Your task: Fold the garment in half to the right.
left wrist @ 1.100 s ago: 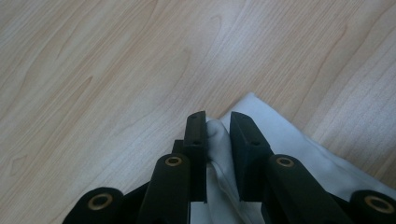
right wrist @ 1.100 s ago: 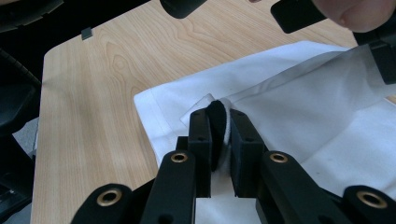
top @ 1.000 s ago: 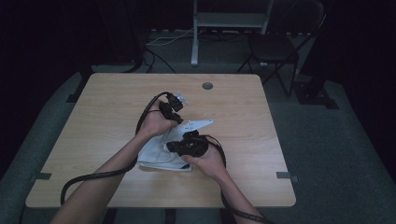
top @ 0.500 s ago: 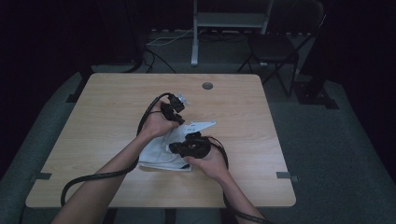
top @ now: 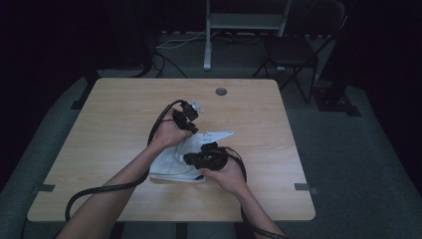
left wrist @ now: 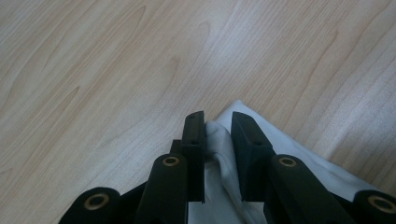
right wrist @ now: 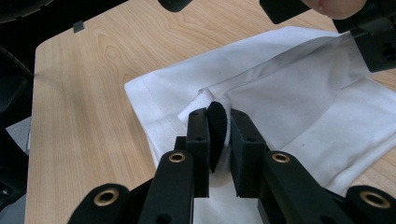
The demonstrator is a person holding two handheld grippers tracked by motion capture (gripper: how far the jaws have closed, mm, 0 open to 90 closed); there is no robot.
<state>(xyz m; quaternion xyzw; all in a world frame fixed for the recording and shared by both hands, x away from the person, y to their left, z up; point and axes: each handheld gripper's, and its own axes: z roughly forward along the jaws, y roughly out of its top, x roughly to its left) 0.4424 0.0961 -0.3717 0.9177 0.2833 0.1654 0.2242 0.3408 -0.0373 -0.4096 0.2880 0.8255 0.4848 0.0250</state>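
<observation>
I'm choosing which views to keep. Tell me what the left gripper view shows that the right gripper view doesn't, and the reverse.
Left gripper view alone: the left gripper shut on a bunched corner of the white cloth, with bare table beyond it.

Right gripper view alone: the right gripper shut on a fold of the cloth with a small black piece between its jaws, the cloth's hemmed edge, the table's corner, and the other gripper far off.

Both: white cloth pinched between black jaws, on the wooden table.
</observation>
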